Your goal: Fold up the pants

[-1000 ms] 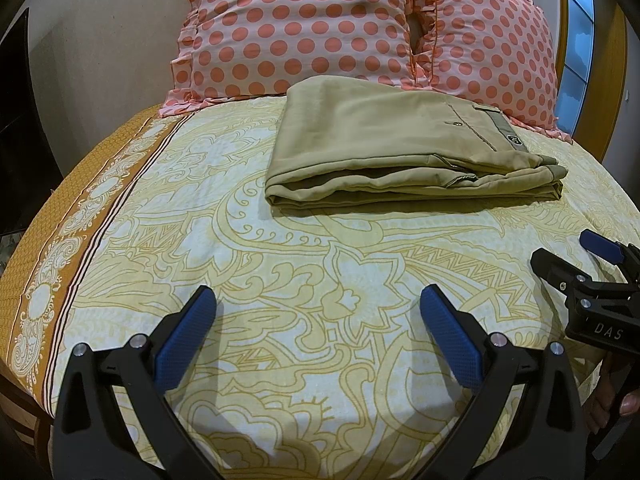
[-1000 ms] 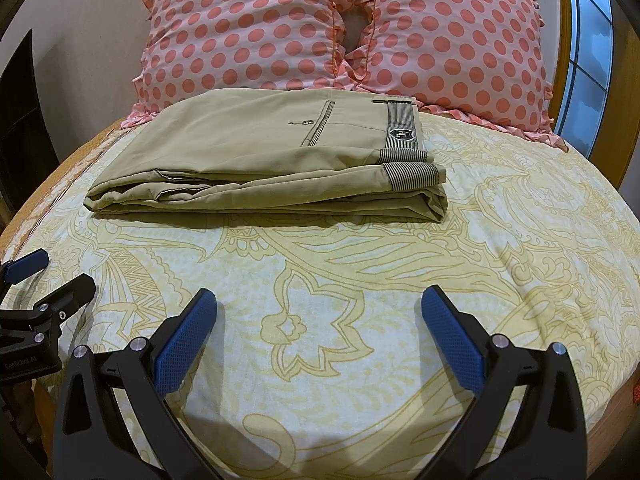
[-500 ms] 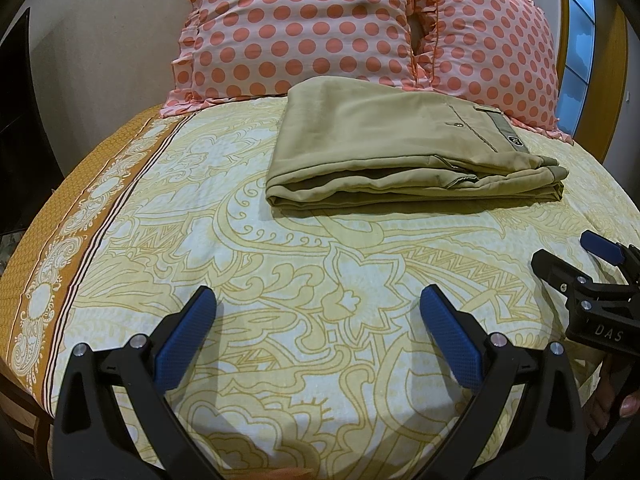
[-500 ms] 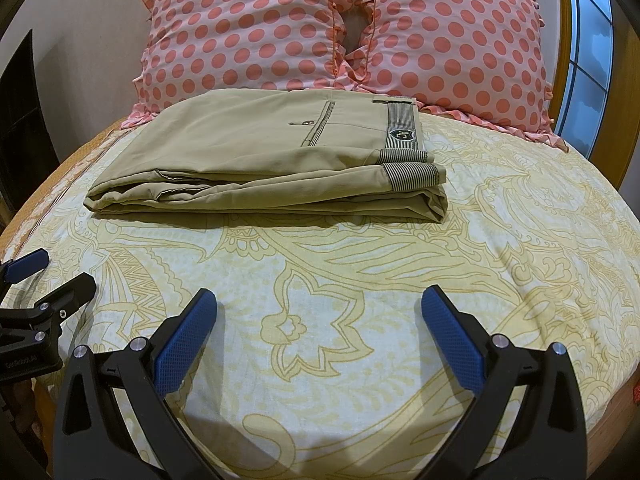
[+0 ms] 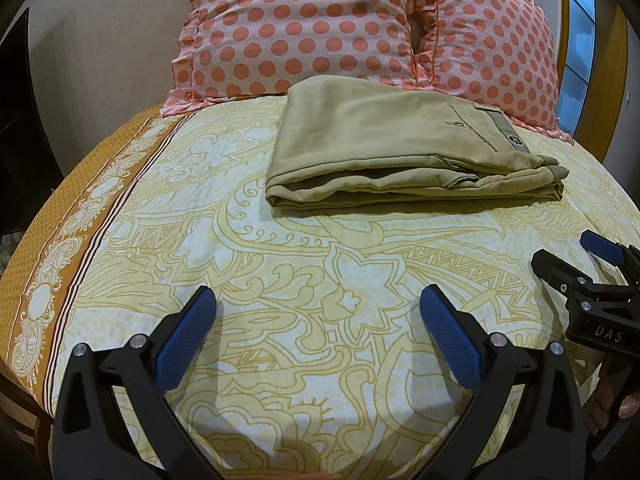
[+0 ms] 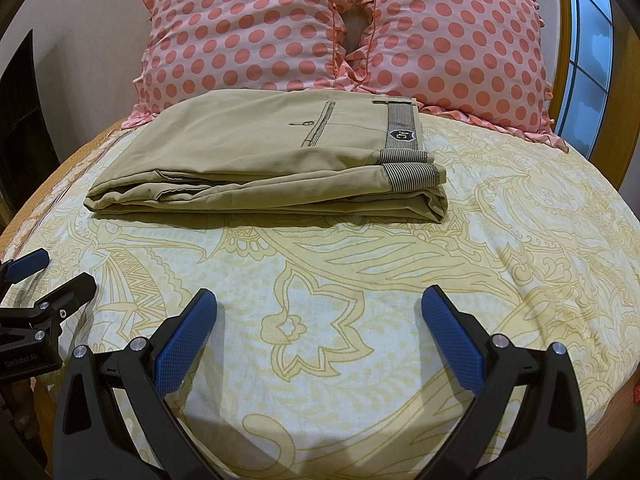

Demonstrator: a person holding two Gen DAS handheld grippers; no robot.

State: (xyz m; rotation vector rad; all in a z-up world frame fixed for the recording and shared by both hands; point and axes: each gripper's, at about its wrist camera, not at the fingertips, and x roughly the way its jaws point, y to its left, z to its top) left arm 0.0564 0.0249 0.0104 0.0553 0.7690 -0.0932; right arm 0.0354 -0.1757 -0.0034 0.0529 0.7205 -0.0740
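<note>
Bedsheet point(image 6: 520, 240) ahead holds folded pants point(image 6: 260, 168); left gripper point(image 5: 318, 308) and right gripper point(image 6: 319, 308) wide open, empty (retreat low, don't snag edges).

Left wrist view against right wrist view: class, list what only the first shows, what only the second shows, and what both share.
Only the left wrist view shows the bedsheet's orange patterned border and the right gripper from the side, with fingers of the holding hand below it.

Only the right wrist view shows the striped waistband lining of the pants face-on, and the left gripper from the side.

Both show the folded khaki pants lying on the yellow bedsheet before two polka-dot pillows, with open jaws holding nothing.
</note>
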